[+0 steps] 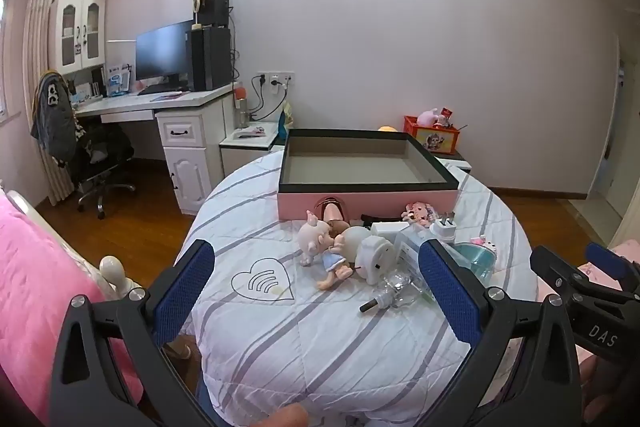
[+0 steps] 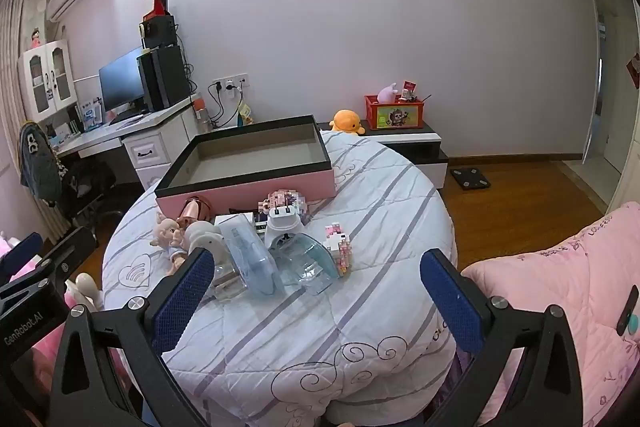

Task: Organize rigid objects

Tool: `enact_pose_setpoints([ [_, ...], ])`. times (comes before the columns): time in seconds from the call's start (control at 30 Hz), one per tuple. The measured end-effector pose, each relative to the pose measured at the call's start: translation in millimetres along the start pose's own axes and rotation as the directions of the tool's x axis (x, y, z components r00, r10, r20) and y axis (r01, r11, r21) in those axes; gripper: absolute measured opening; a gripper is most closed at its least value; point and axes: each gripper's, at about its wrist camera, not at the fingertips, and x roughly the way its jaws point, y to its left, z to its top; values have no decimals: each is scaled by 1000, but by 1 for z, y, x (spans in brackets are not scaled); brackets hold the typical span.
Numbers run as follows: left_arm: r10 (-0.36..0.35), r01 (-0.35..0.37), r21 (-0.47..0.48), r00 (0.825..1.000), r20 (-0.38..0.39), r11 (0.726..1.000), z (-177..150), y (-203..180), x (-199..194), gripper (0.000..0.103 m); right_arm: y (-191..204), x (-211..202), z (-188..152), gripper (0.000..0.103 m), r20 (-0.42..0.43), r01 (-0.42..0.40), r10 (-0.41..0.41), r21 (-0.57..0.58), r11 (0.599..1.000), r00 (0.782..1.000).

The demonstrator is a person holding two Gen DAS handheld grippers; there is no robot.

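your grippers before the toy pile.
your left gripper and right gripper gaped wide, empty, short of the pink box.

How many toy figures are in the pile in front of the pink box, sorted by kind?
Pig doll: 1
Block figures: 2
Total: 3
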Motion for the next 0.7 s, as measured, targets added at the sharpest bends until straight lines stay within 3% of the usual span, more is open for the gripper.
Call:
enact_pose_setpoints([
  [0.23,26,-27,35,1000,18,999,0,-8,-2,103,2,0,1,103,-6,6,-6,-10,1000,1000],
  [0.4,11,-11,-15,1000,16,1000,2,1,-5,103,1,-1,1,103,-5,11,-11,-10,1000,1000],
  [0.7,33,-34,7,999,37,999,1,0,-7,103,10,-1,4,103,13,22,-22,-37,999,1000],
])
